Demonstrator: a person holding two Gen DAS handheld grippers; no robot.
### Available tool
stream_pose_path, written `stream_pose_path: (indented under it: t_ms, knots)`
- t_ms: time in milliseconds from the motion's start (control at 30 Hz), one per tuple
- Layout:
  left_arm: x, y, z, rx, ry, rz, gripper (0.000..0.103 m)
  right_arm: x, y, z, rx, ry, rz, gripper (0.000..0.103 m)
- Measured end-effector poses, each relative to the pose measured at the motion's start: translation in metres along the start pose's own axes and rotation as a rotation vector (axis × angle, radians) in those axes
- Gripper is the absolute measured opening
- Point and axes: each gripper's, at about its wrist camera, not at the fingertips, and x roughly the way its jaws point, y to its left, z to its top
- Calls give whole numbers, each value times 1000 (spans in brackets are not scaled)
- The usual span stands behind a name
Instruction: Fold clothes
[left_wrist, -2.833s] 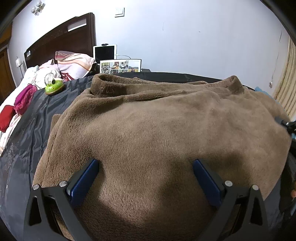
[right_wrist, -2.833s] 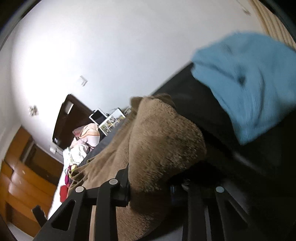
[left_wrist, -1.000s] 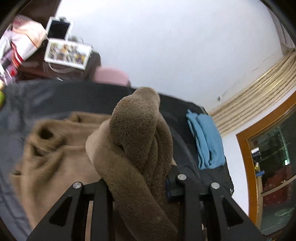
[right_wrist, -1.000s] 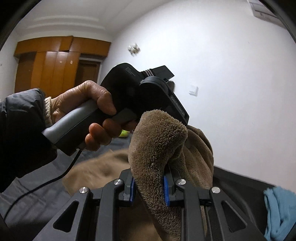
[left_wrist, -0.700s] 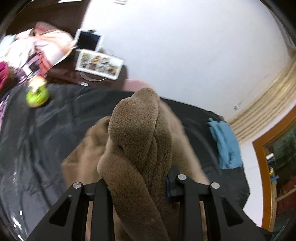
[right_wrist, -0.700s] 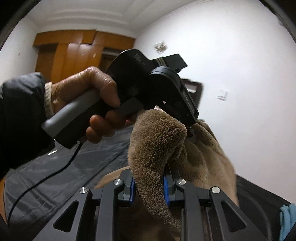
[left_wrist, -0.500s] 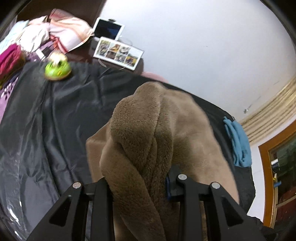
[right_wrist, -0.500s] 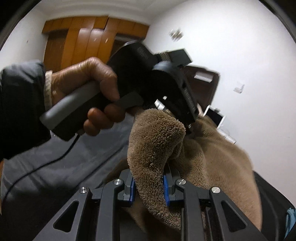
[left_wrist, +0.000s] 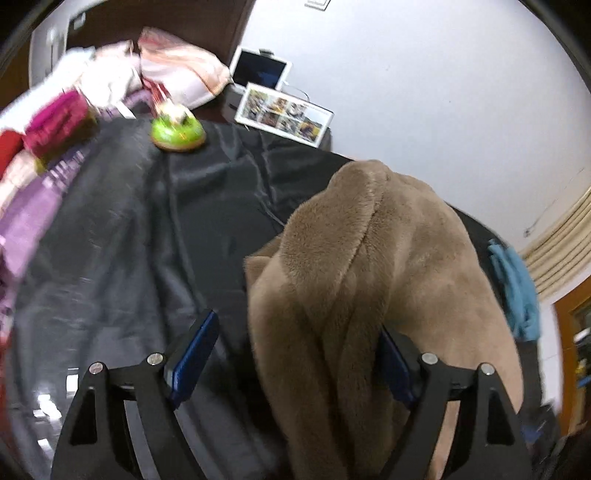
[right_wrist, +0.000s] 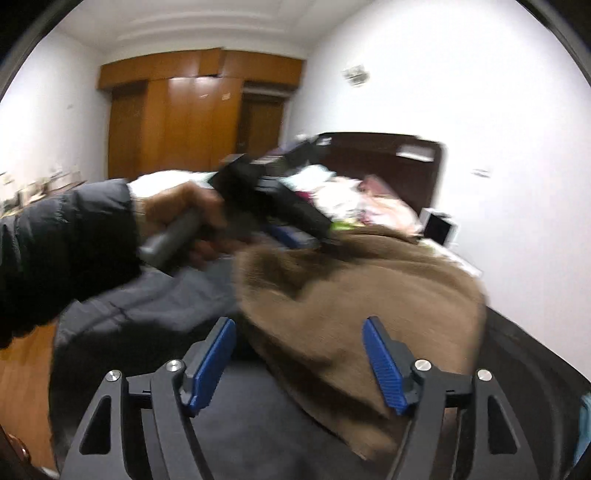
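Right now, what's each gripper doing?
Left gripper: open, brown fleece garment lying loose between its jaws.
Right gripper: open, holding nothing.

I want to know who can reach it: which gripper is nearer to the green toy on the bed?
Left. The left gripper faces the green toy across the dark sheet; the right gripper is behind the left one, farther back.

A green toy (left_wrist: 177, 133) sat on the bed's dark cover (left_wrist: 122, 236), near the pillows (left_wrist: 177, 70) and a heap of pink, red and purple cloth (left_wrist: 44, 125). Behind them a tablet (left_wrist: 261, 72) and a photo frame (left_wrist: 284, 119) leaned at the white wall (left_wrist: 424, 92). A blue cloth (left_wrist: 515, 288) lay at the bed's far edge, by the curtain (left_wrist: 561, 254). A wooden wardrobe (right_wrist: 177, 122) and a dark headboard (right_wrist: 388, 162) stood beyond.
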Motion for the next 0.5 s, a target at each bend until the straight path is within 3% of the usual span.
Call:
stream_pose_path:
  t_ms: [133, 200, 333, 500]
  knots:
    - [-35, -21, -15, 89, -69, 85, 85, -16, -36, -15, 63, 52, -105, 76]
    - [-52, -38, -25, 128, -106, 63, 85, -18, -51, -23, 100, 92, -126, 76]
    - [-69, -73, -46, 207, -147, 27, 86, -7, -53, -28, 144, 147, -76, 76]
    - [-41, -93, -70, 298, -117, 168, 86, 17, -54, -25, 174, 206, -162, 76]
